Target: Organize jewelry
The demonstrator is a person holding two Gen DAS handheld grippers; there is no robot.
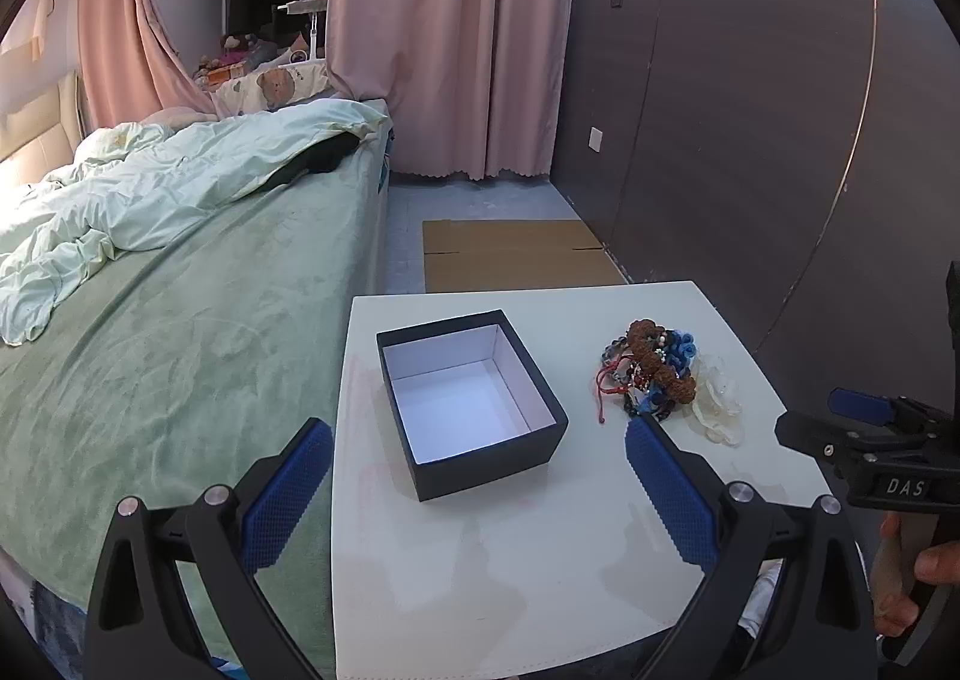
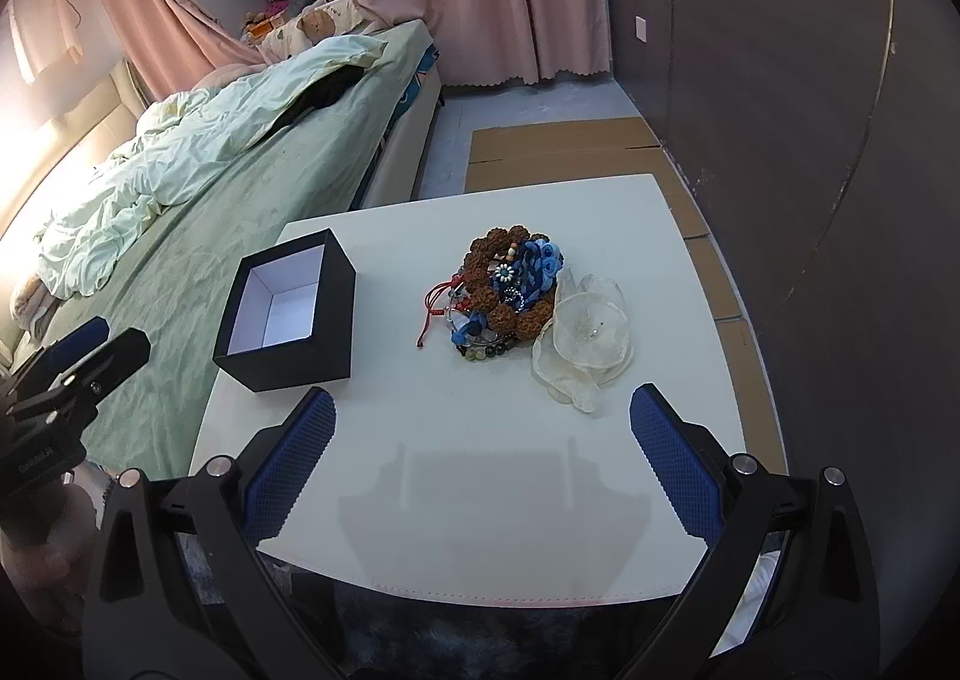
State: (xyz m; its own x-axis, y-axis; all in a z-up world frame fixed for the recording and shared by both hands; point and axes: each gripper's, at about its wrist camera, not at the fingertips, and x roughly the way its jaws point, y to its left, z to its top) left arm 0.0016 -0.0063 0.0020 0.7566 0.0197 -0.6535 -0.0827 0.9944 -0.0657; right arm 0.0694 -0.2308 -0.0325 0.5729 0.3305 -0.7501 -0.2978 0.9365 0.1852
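A pile of jewelry (image 2: 504, 290) lies on the white table (image 2: 480, 500): a brown bead bracelet, blue fabric flowers, red cords, dark beads. A sheer white flower piece (image 2: 591, 344) lies at its right. An open black box (image 2: 288, 314) with a white, empty inside stands to the left. In the left wrist view the box (image 1: 474, 398) is straight ahead and the jewelry pile (image 1: 651, 374) is to the right. My left gripper (image 1: 480, 434) is open, in front of the box. My right gripper (image 2: 483, 410) is open, in front of the pile, above the table. Both hold nothing.
A bed (image 1: 180, 290) with a green cover and rumpled duvet runs along the table's left side. Flat cardboard (image 1: 516, 254) lies on the floor behind the table. A dark panelled wall (image 1: 750, 110) stands to the right. Pink curtains (image 1: 450, 38) hang at the back.
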